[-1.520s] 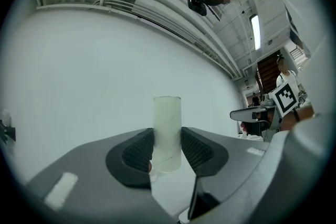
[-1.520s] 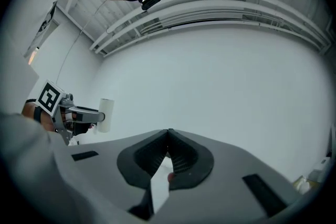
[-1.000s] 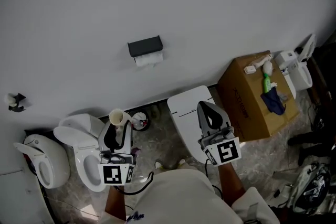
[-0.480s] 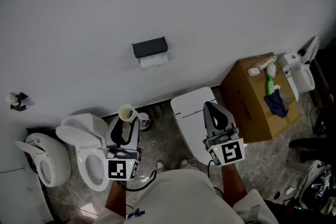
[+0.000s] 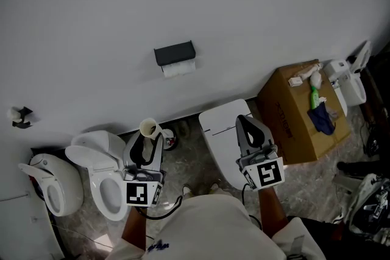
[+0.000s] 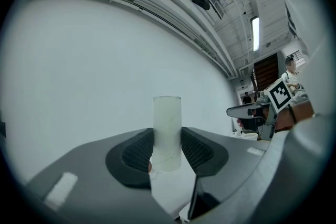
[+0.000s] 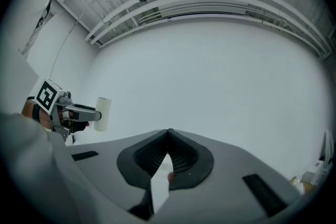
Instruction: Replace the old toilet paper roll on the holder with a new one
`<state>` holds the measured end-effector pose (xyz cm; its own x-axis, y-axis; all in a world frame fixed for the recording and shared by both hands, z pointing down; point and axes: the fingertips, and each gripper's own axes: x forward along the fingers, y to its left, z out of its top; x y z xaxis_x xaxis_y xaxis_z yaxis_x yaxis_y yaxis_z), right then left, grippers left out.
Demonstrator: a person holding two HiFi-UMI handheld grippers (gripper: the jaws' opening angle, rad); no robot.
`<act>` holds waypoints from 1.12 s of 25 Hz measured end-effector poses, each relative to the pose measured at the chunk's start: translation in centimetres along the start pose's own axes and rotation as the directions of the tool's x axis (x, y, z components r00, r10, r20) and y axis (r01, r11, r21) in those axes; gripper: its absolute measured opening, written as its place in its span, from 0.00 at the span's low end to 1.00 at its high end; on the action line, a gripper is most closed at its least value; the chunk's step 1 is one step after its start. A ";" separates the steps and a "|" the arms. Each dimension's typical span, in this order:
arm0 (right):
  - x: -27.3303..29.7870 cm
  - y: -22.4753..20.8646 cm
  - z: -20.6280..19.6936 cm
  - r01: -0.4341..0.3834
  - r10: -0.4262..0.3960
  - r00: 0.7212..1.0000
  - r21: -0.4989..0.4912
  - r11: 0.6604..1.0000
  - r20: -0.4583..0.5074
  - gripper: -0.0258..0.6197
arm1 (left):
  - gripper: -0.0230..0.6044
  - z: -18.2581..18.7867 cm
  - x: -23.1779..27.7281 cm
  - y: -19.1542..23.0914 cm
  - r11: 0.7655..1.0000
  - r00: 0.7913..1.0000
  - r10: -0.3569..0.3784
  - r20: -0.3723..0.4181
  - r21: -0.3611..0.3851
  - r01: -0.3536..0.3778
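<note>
Plain white wall, with a black holder and white paper showing beneath it. Well below, grips a bare cardboard tube upright in the left gripper, with the right gripper pinched shut and empty. Best to squeeze lightly so the thin tube is not crushed, and steer clear of the toilet bowl.

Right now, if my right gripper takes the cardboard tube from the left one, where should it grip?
Probably its bare upper half, coming level from the right. The cardboard tube stands upright and the left gripper clamps only its lower part, so the top is free.
</note>
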<state>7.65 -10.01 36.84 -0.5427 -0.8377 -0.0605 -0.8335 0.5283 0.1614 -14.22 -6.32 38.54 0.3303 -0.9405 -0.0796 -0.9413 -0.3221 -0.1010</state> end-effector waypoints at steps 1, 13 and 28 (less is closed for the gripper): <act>0.0 0.1 0.0 -0.002 0.002 1.000 -0.003 1.000 -0.002 0.04 | 0.31 0.0 0.0 0.0 1.000 1.000 0.000 -0.001 0.000 0.000; 0.4 0.2 -0.5 -0.014 0.014 1.000 -0.012 1.000 -0.017 0.04 | 0.31 -0.4 0.2 0.0 1.000 1.000 -0.006 -0.010 0.001 0.006; 0.3 -0.1 -0.8 -0.013 0.013 1.000 -0.016 1.000 -0.028 0.04 | 0.31 -0.6 0.5 -0.4 1.000 1.000 -0.013 -0.014 -0.003 0.013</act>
<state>7.69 -10.39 37.60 -0.5503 -0.8344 -0.0311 -0.8245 0.5372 0.1777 -13.71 -6.73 39.10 0.3413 -0.9377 -0.0646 -0.9372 -0.3343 -0.0990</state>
